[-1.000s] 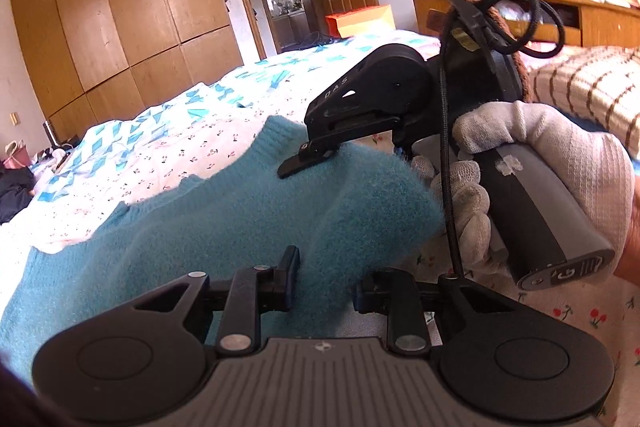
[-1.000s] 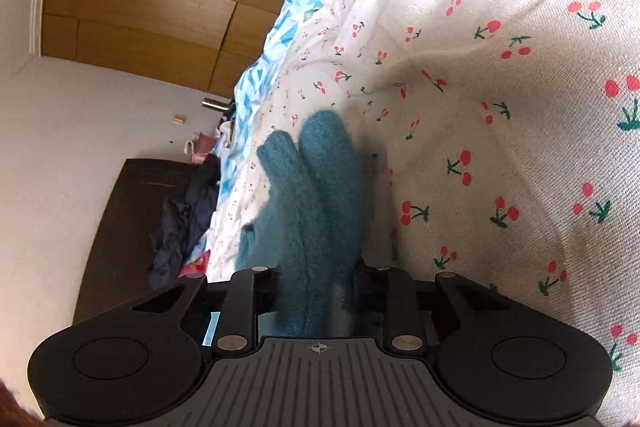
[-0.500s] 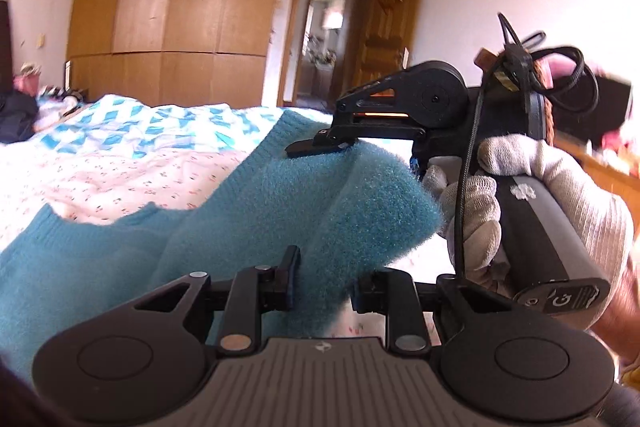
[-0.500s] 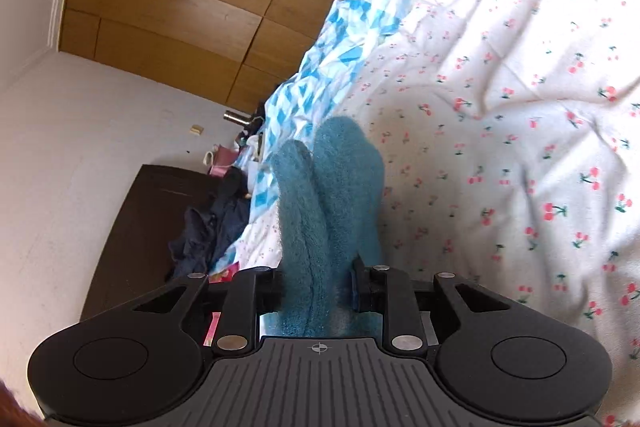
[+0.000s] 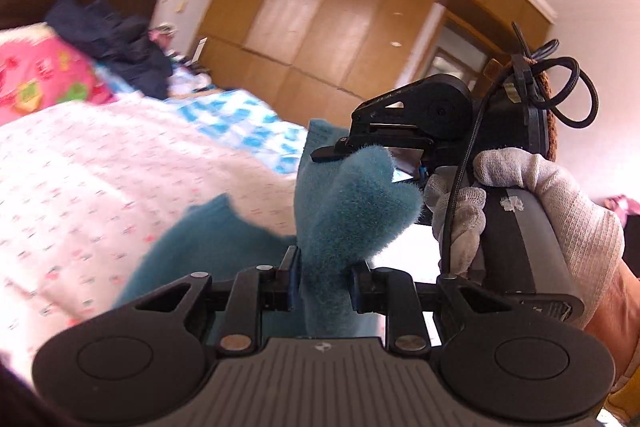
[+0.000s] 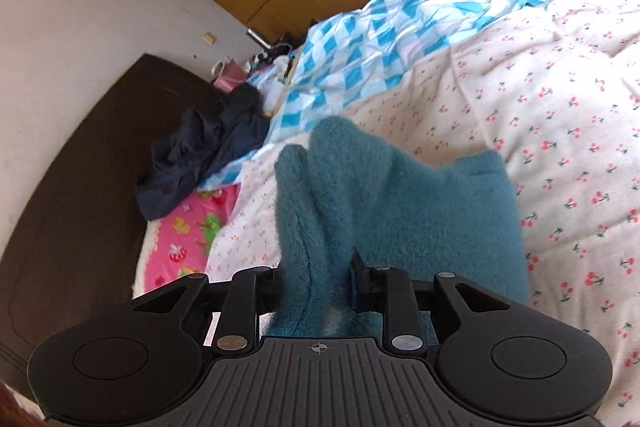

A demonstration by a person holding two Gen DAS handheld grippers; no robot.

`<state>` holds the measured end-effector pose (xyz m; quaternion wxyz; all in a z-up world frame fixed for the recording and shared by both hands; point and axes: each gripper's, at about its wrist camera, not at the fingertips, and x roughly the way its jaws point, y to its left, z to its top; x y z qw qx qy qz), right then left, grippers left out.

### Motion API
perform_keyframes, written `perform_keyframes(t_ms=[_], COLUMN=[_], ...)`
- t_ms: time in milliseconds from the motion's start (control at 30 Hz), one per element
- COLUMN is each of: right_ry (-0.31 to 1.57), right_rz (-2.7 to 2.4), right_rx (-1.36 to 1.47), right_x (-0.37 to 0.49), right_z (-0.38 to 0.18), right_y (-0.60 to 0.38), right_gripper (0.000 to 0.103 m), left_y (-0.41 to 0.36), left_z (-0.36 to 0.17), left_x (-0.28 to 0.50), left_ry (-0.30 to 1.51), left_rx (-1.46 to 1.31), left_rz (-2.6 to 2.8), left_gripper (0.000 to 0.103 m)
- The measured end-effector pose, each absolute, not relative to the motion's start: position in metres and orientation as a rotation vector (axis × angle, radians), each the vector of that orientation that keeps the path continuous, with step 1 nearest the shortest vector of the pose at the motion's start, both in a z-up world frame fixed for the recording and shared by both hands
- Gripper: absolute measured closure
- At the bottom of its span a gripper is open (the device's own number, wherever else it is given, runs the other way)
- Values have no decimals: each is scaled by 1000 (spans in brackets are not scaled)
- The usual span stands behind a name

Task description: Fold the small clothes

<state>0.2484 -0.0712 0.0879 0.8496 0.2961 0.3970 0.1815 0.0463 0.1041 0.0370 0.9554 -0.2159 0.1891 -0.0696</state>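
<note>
A fuzzy teal sweater (image 5: 352,211) hangs lifted off the bed between both grippers. In the left wrist view my left gripper (image 5: 322,277) is shut on a bunched fold of it. The right gripper (image 5: 362,153), held by a white-gloved hand (image 5: 560,203), pinches the same cloth just beyond and above. In the right wrist view my right gripper (image 6: 318,277) is shut on a thick fold of the teal sweater (image 6: 400,203), whose free part drapes down to the right over the cherry-print bedspread (image 6: 560,107).
A blue-and-white checked quilt (image 6: 400,23) lies further up the bed. Dark clothes (image 6: 204,155) and a pink printed blanket (image 6: 192,231) sit by the dark headboard (image 6: 80,167). Wooden wardrobe doors (image 5: 320,15) and a doorway (image 5: 452,55) stand beyond.
Both grippers rose and swung sideways with the sweater, lifting most of it off the bed. Both views rolled, and the headboard end with the dark clothes came into sight.
</note>
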Motion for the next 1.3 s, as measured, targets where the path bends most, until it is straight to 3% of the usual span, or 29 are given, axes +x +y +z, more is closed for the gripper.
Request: perform_keyframes(t_ms=[100, 233, 333, 633, 700, 833, 933, 1300], right_ry=[901, 987, 1006, 904, 882, 896, 944, 1036], right_rz=[374, 389, 404, 458, 477, 536, 554, 637], right_rx=[538, 479, 488, 331, 270, 184, 157, 166], right_x=[259, 267, 268, 258, 253, 246, 247, 260], right_z=[68, 39, 26, 44, 49, 45, 32, 0], right_y=[-27, 16, 32, 32, 33, 43, 57, 81], right_gripper=[75, 58, 52, 52, 56, 76, 77, 77], left_y=[126, 154, 175, 183, 182, 172, 163, 174], left_z=[18, -6, -21, -19, -13, 3, 15, -24], left_x=[50, 50, 51, 38, 35, 22, 22, 61], left_ry=[432, 522, 578, 540, 517, 429, 382, 589], left_rx=[-468, -543, -657, -706, -689, -573, -489, -485], left_rz=[-58, 36, 76, 105, 125, 192, 179, 192], left_gripper=[73, 71, 67, 65, 65, 65, 65, 65])
